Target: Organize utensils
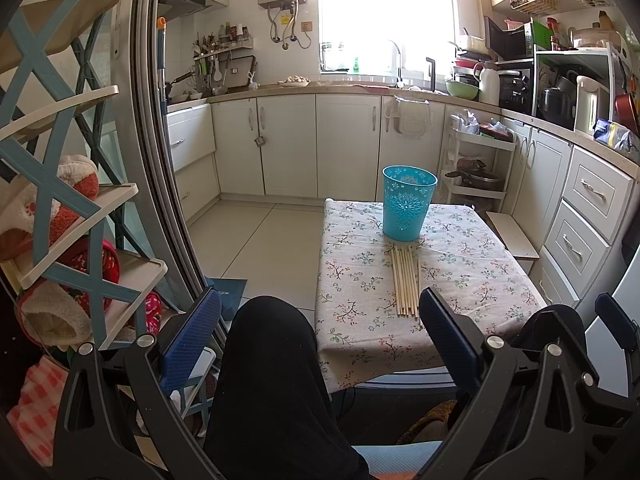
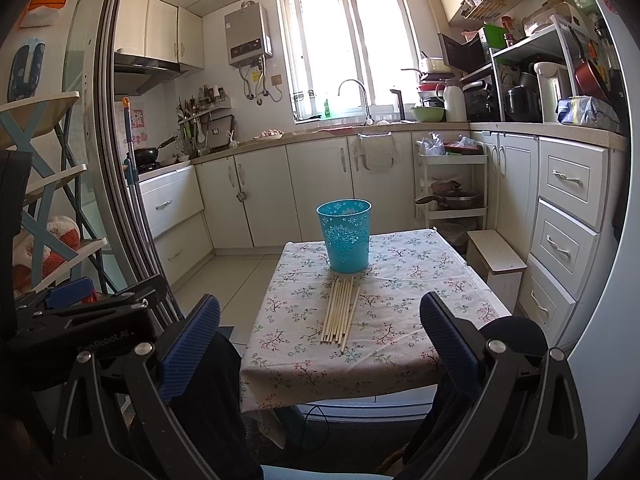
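Small kitchen, white cabinets (image 2: 260, 188) along the back wall and right side, bright window (image 2: 340, 48) over the sink. Landmark here: the small counter (image 2: 420, 280) with a floral cloth, out in the middle of the floor.

Left of the counter, a blue-and-cream shelf rack (image 1: 60, 184) stuffed with towels and soft stuff. Behind the counter to the right, a white rolling cart (image 2: 452, 184) with a pan on it. Right beside the counter, a little white stool (image 2: 496, 256).

On the far half of the counter, stood upright: a teal plastic bin (image 1: 408, 204) with a cut-out flower pattern. Just in front of it, toward the near edge, lay a bunch of wooden chopsticks (image 1: 406, 284), side by side, roughly parallel, far tips right by the bin's base. Couldn't tell if actually touching it.

Below the counter's near edge, a knee in black trousers (image 1: 272, 360), seated.

Left gripper (image 1: 320, 332) held back from the counter's near edge, blue-padded fingers (image 1: 196, 332) spread wide, nothing between them. Right gripper (image 2: 320, 340) same deal, also short of the near edge, fingers (image 2: 448, 340) wide apart and empty. Left gripper's body peeked into the right wrist view at the left side.
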{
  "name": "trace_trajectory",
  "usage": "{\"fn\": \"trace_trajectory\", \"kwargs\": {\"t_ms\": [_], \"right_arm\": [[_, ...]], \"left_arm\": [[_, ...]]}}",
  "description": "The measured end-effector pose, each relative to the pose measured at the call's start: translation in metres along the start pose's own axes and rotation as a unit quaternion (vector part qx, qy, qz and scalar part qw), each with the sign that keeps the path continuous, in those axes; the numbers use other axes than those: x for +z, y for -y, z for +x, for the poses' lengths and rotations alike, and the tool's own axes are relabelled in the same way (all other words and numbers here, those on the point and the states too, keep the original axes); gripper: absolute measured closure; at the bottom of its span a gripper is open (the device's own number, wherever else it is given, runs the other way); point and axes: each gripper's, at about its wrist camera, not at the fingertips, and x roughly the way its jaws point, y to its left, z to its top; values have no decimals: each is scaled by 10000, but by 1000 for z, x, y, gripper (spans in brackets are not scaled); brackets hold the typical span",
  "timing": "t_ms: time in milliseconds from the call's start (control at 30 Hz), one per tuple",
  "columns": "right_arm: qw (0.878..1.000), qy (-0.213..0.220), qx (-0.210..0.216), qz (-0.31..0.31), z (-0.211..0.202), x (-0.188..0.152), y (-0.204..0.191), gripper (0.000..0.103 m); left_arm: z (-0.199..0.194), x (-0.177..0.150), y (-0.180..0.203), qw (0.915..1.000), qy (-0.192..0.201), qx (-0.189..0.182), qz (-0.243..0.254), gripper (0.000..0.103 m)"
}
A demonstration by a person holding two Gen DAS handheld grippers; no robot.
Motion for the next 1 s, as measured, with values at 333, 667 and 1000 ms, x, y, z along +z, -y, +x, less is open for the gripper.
{"fn": "trace_trajectory", "kwargs": {"t_ms": [333,667,1000], "right_arm": [[10000,3,-1,-2,0,0,0,7],[10000,-51,-8,16,1,-1,3,7],[9998,-178,-23,95,12,-3,8,7]], "left_arm": [[0,0,0,10000,2,-3,-2,8],[3,1,2,10000,-51,0,12,8],[17,-3,6,9998,-205,-4,70,8]]}}
